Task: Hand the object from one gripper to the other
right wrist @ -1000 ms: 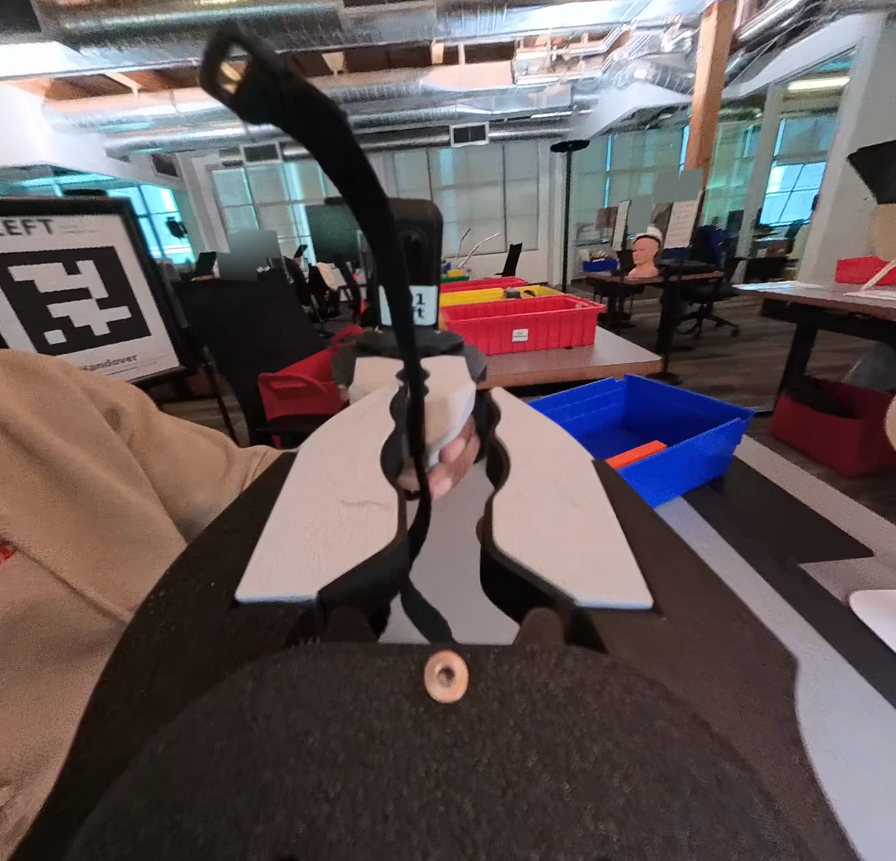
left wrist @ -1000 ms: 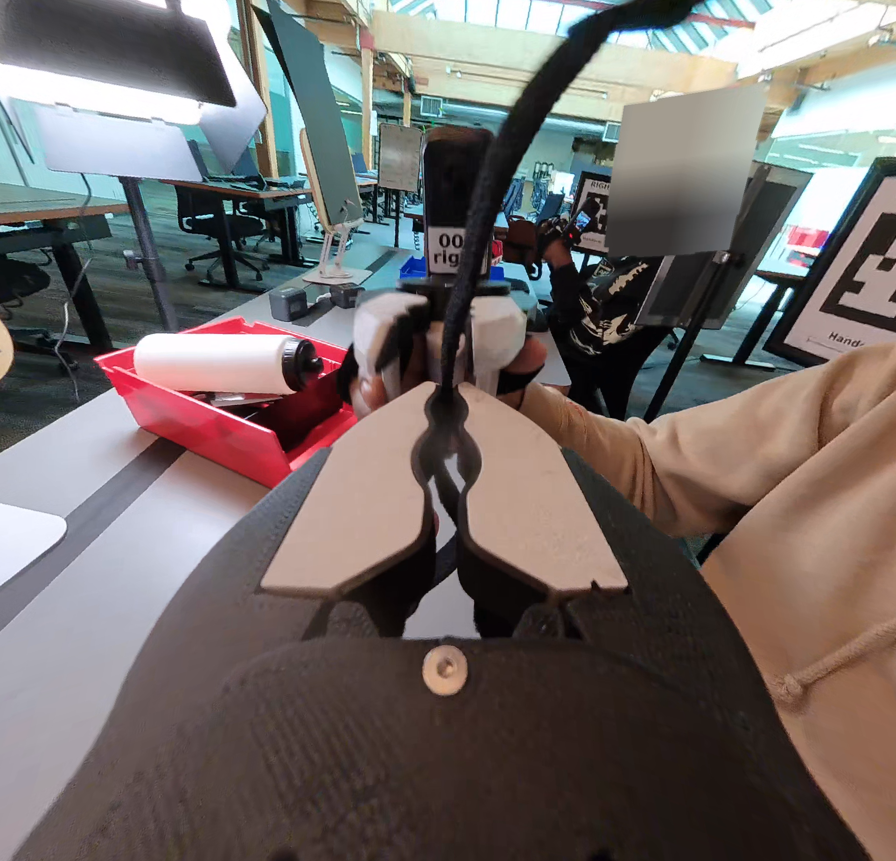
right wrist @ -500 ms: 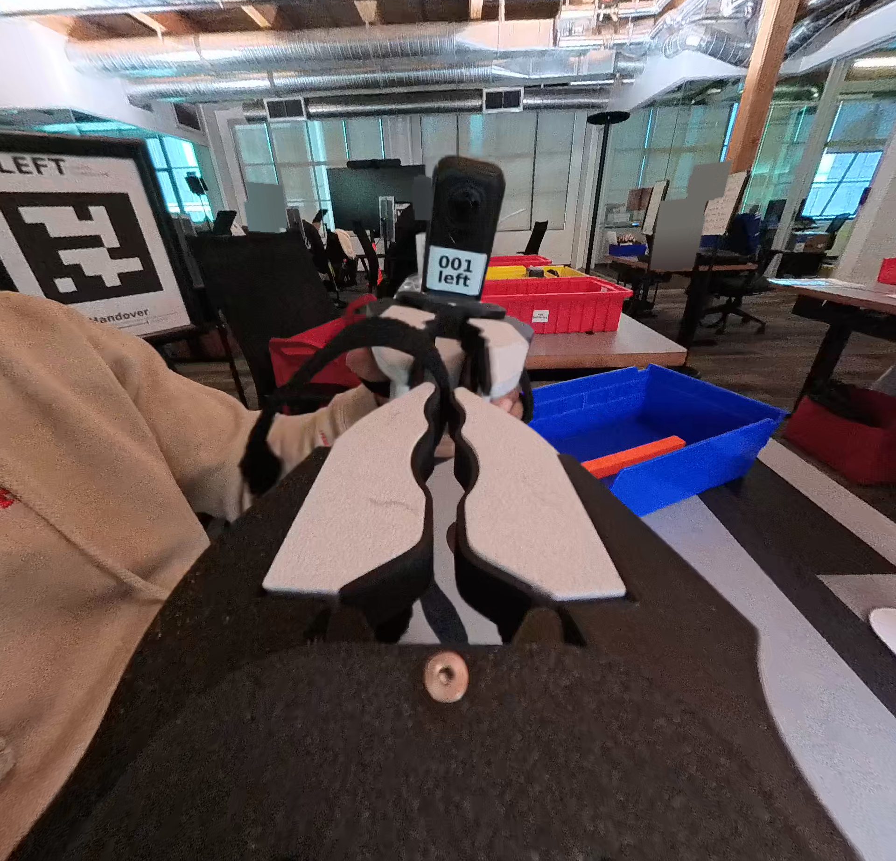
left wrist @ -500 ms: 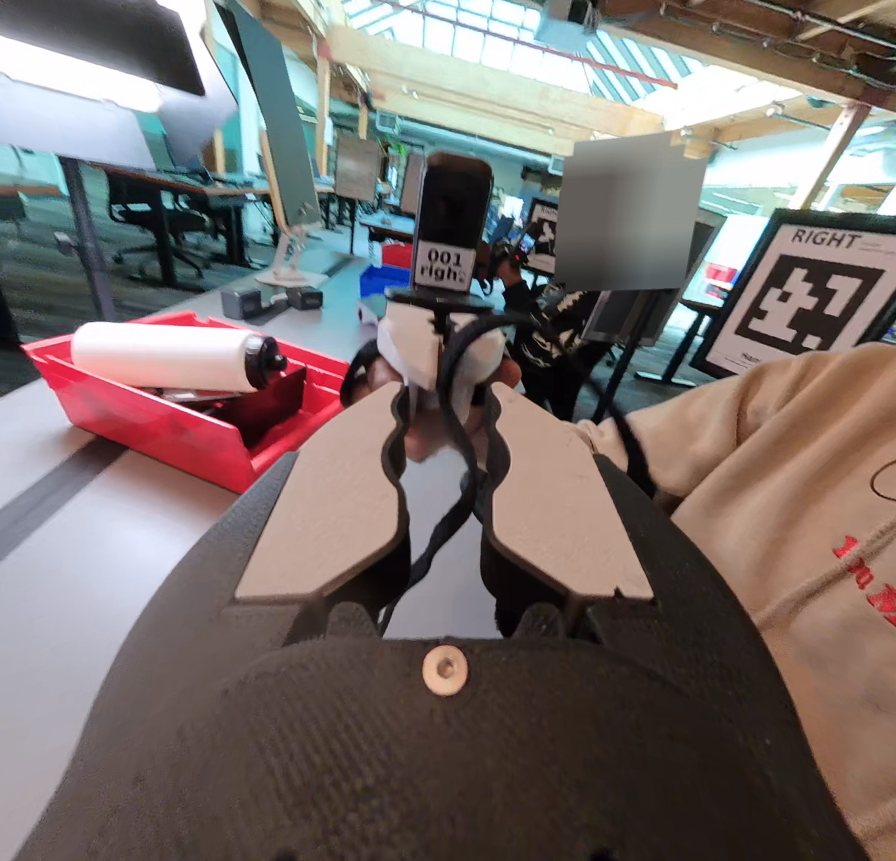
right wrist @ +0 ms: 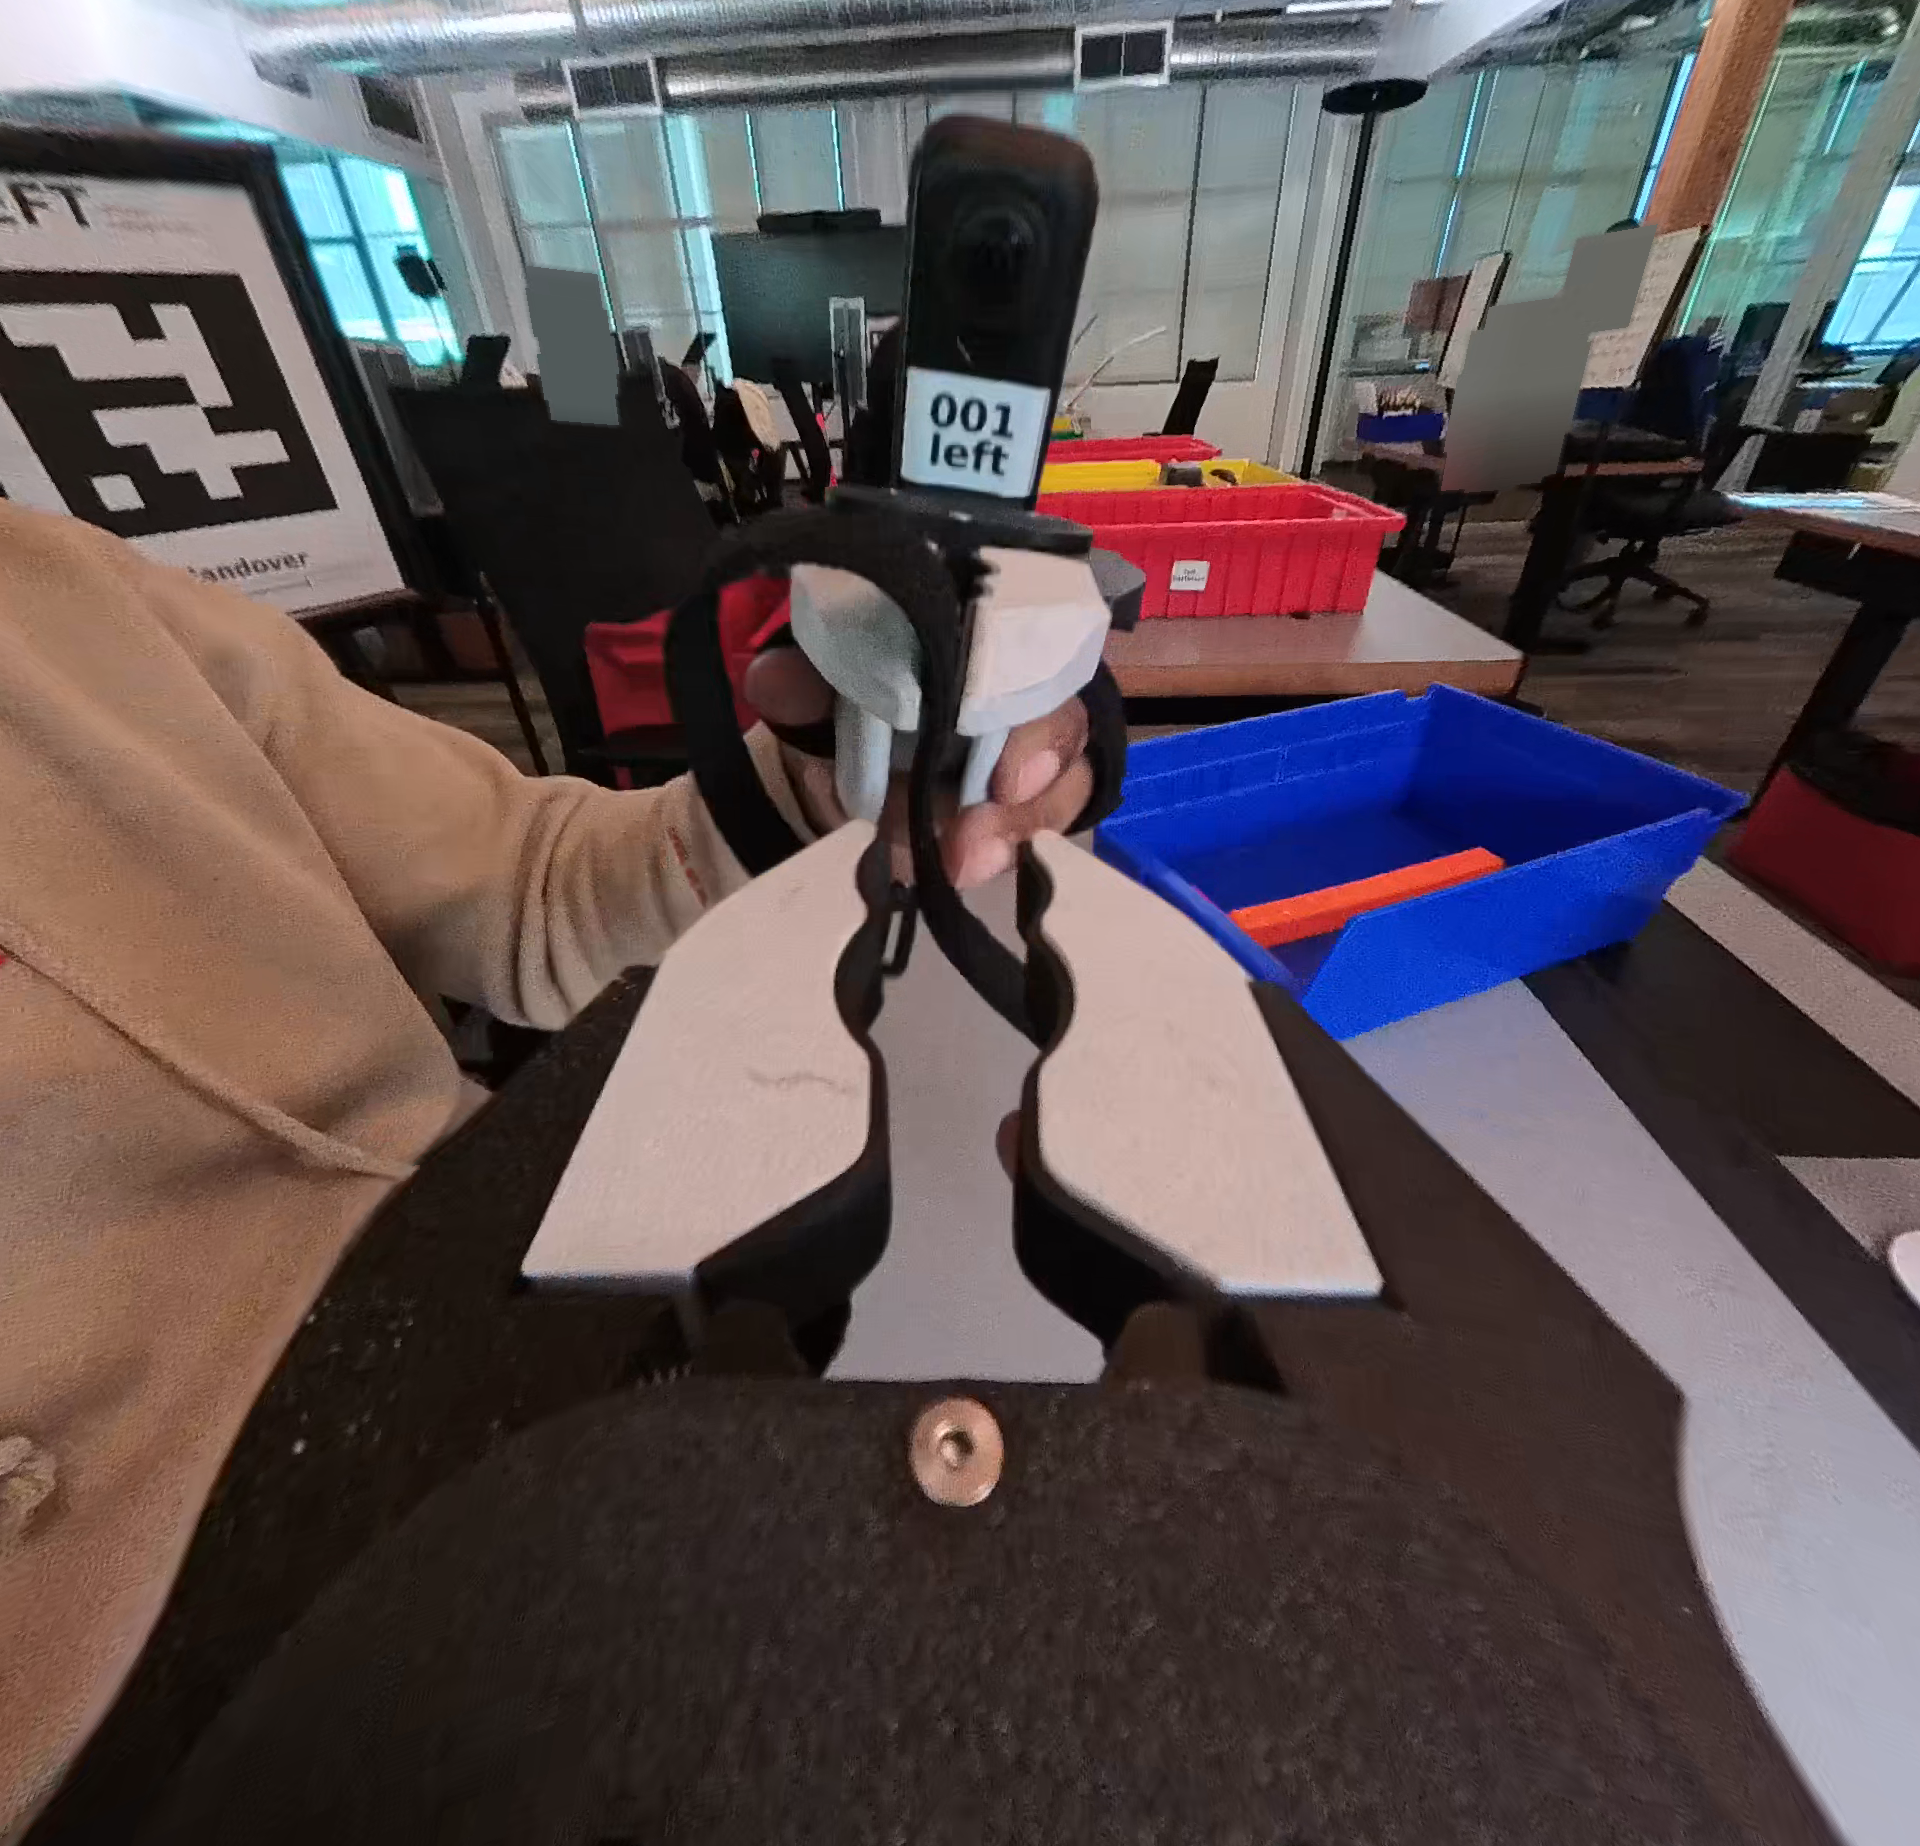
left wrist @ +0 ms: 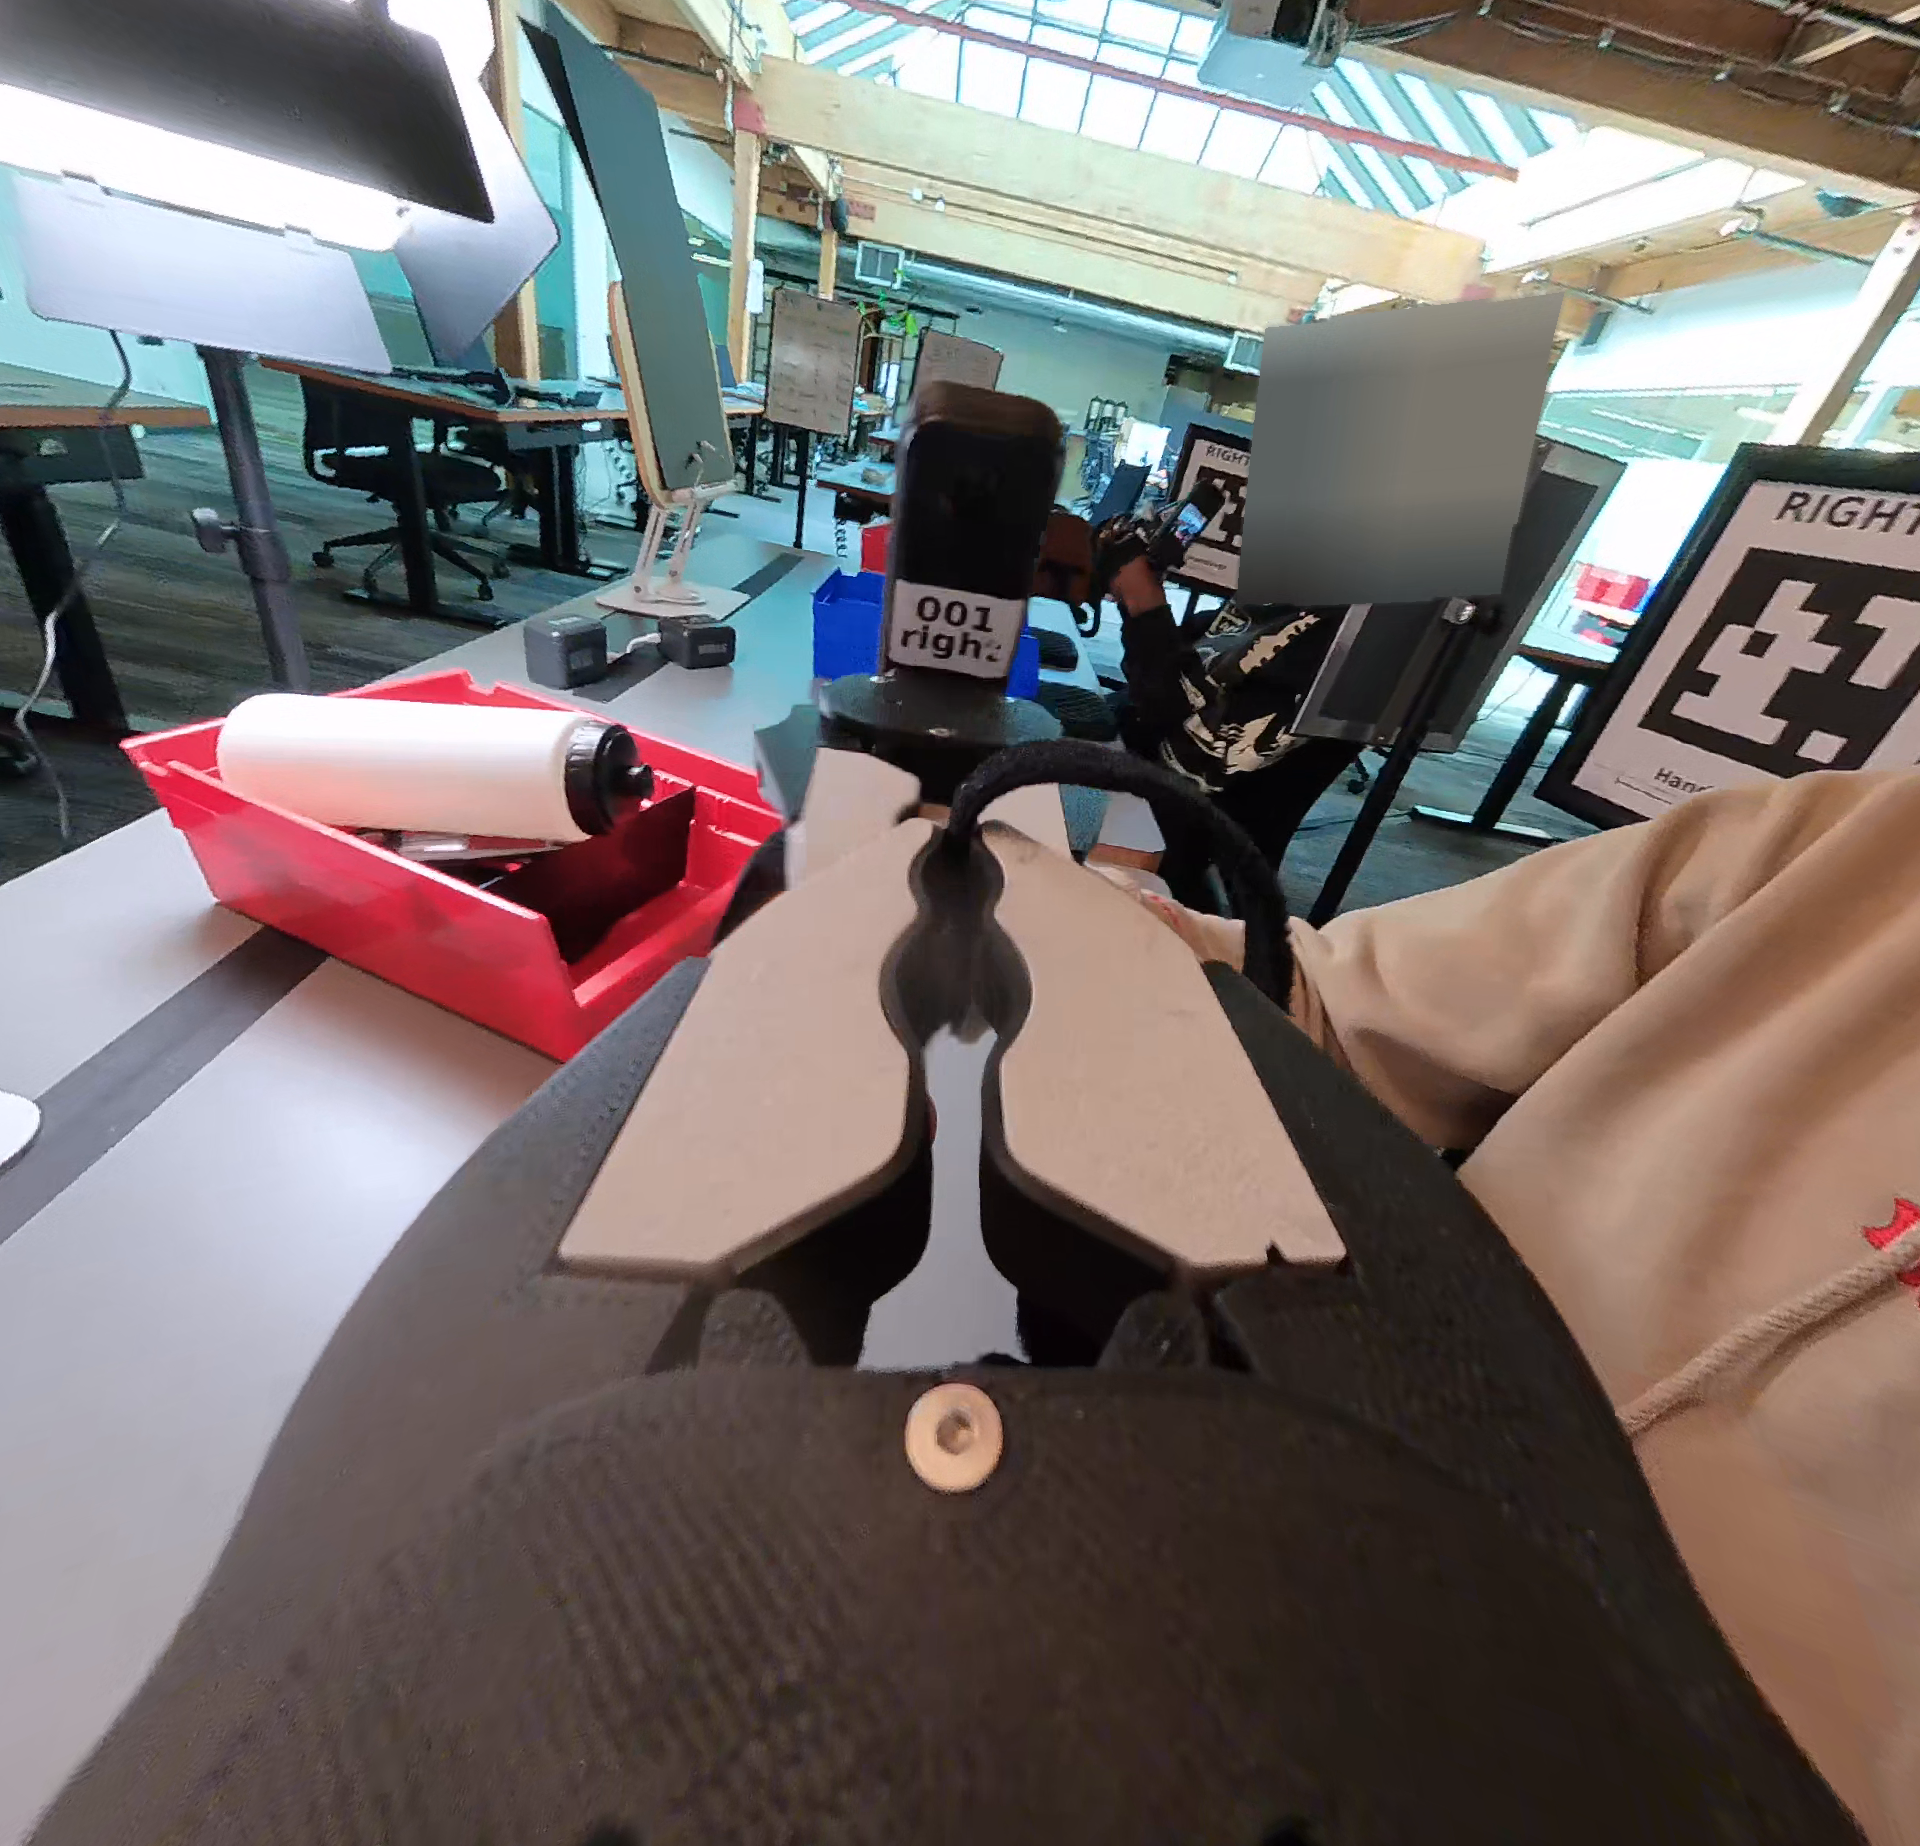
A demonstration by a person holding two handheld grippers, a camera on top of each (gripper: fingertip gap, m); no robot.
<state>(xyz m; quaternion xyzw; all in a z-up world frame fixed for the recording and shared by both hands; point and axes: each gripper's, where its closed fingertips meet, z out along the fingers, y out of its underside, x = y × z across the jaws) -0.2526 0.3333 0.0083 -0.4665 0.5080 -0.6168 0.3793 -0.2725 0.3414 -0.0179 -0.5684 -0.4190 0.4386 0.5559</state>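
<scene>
The object is a black strap (left wrist: pixel 1143 773). My left gripper (left wrist: pixel 956 846) is shut on it at the fingertips, and the strap arcs up and off to the right over a beige sleeve. In the right wrist view the strap (right wrist: pixel 971 949) runs down between the pads of my right gripper (right wrist: pixel 951 861), which stands open around it. The left gripper (right wrist: pixel 925 747) faces it there, pinching the strap, whose loop (right wrist: pixel 707 716) hangs to the left. The two grippers point tip to tip, close together, above a grey table (left wrist: pixel 208 1277).
A red bin (left wrist: pixel 416 923) holding a white bottle (left wrist: pixel 395 768) sits to the left in the left wrist view. A blue bin (right wrist: pixel 1455 975) with an orange bar (right wrist: pixel 1361 897) sits to the right in the right wrist view. Beige sleeves (right wrist: pixel 260 809) flank both grippers. My left and right fingertips are right by each other.
Half a second ago my right gripper was shut on the strap and my left was open. Now my left is shut on it and my right has opened.
</scene>
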